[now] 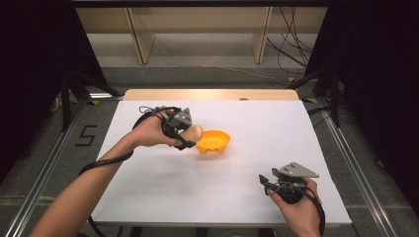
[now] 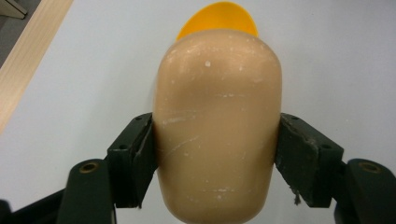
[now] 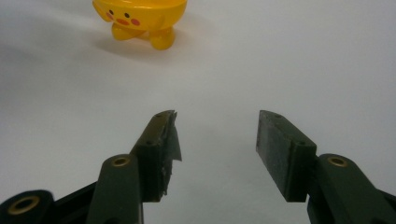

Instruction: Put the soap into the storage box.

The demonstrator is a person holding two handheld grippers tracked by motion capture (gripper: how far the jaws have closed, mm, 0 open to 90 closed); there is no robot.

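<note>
Two grippers were at work over the white table (image 1: 148, 192). In the high view the left gripper (image 1: 187, 136) sat left of centre, held in the left hand (image 1: 150, 131), and its jaws were clamped on a tan, rounded loaf (image 1: 191, 132). That loaf's far end reached the left rim of the yellow bowl (image 1: 213, 141), just beside or touching it; which of the two could not be told. The left gripper view showed the loaf (image 2: 217, 126) squeezed between both black jaws, one pressing on each flank, its pale skin scuffed and flecked with white, and the bowl (image 2: 217, 17) peeking out behind its top. The bowl stood on the table near the middle, upright on small feet. From the right gripper view it (image 3: 140, 16) had a duck-like face with dark eyes and pink cheeks on its side, well ahead of the jaws. The right gripper (image 1: 265, 183) rested low near the table's front right edge, in the right hand (image 1: 299, 207), well apart from bowl and loaf. Its jaws stood spread with bare white table (image 3: 280, 56) between them, holding nothing
</note>
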